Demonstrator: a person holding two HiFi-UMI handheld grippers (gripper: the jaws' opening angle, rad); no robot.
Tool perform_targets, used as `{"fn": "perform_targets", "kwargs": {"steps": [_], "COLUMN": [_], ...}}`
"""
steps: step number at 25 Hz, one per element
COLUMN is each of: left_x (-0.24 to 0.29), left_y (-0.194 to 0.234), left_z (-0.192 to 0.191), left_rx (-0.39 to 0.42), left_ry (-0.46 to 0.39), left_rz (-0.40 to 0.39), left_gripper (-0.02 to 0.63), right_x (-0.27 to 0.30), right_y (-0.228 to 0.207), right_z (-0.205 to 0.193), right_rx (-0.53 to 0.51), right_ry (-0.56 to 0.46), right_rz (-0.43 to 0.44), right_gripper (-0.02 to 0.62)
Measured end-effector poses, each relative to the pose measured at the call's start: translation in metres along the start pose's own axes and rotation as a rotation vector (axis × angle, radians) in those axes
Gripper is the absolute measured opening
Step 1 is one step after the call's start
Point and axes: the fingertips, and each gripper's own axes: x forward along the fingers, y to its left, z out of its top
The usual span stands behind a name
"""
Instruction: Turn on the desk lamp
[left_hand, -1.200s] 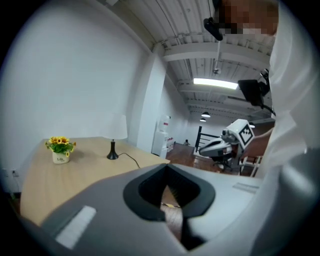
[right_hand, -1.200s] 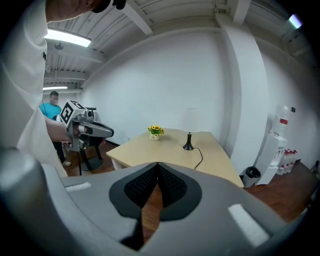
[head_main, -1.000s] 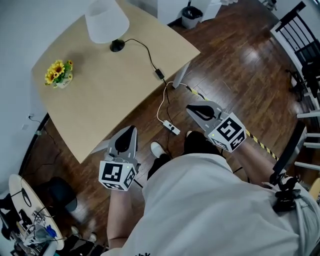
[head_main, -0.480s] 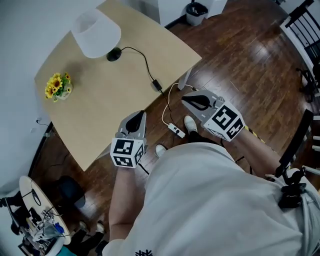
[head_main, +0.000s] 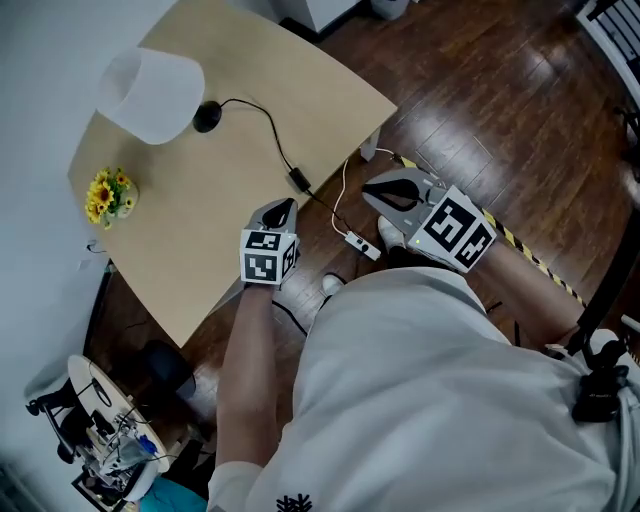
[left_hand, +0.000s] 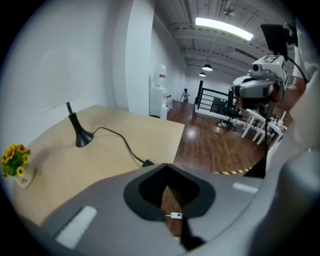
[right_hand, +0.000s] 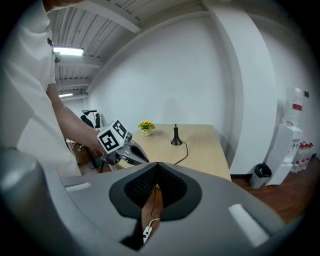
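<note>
The desk lamp has a white shade and a black base at the far left of the wooden table. Its black cable runs to an inline switch near the table's right edge, then drops to a white connector on the floor. My left gripper is shut and empty, just over the table's near edge, a short way from the switch. My right gripper is shut and empty, over the floor right of the table. In the left gripper view the lamp base and the switch lie ahead.
A small pot of yellow flowers stands at the table's left edge. Dark wooden floor with a strip of yellow-black tape lies to the right. Cluttered equipment sits at the lower left.
My left gripper has moved forward from over the floor to the table's near edge, closer to the cable switch. The right gripper has barely moved beside the table corner.
</note>
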Motion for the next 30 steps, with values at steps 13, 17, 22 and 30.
{"fn": "perform_targets", "kwargs": {"steps": [13,17,22,30], "left_x": [0.074,0.084,0.089,0.103], "left_y": [0.023,0.029,0.029,0.028], "left_z": [-0.012,-0.016,-0.020,-0.028], "left_rx": [0.007,0.011,0.010,0.146], "left_ry": [0.211,0.258,0.278,0.329], "left_rz": [0.027,0.042,0.040,0.072], "left_gripper": [0.017,0.017,0.017,0.017], "right_x": [0.003,0.004,0.004,0.004], "right_y": [-0.051,-0.061,-0.071,-0.079], "right_z": [-0.028,-0.032,-0.039,-0.045], "right_rx": [0.040,0.050,0.065,0.084], "right_ry": [0.058,0.069,0.082,0.079], "right_rz": [0.064,0.079,0.080,0.079], "right_gripper": [0.003,0.005,0.005,0.005]}}
